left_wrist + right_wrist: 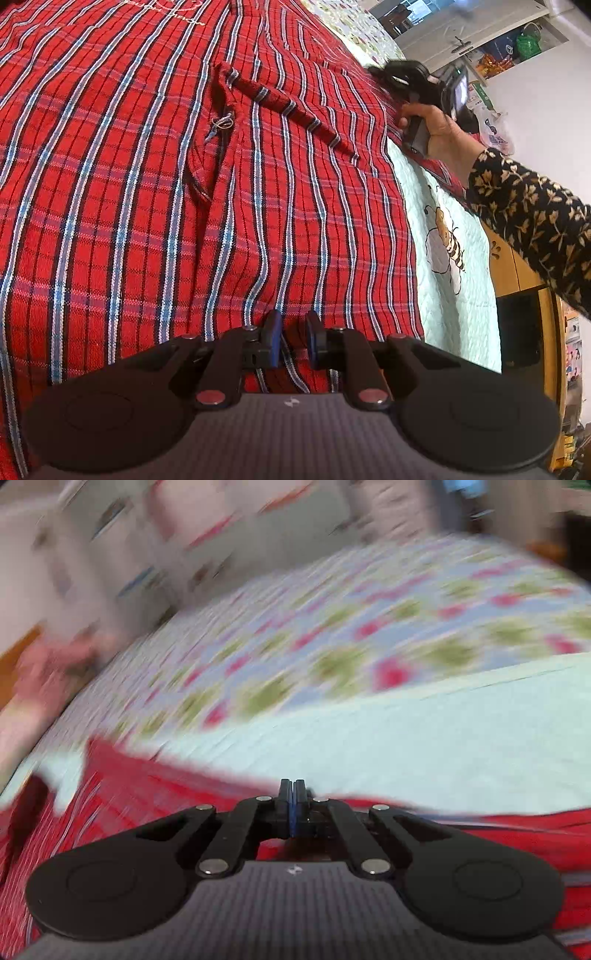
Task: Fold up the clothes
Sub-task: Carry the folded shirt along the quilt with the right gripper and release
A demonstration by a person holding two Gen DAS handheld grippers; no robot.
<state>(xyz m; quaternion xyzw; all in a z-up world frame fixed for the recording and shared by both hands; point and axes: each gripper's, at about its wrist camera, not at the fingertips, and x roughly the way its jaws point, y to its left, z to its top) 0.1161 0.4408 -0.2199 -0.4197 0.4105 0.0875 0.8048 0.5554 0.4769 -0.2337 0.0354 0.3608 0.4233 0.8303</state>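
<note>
Left claw (292,341) apart over red plaid shirt (155,177) on bed (443,236); right claw (291,797) together at shirt's edge, grip unclear

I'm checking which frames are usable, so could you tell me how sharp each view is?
Left wrist view: sharp, the red plaid shirt crisp, its stripes bowed by the fisheye. Right wrist view: heavy motion blur smears the floral quilt and shirt; only the right gripper stays sharp.
</note>
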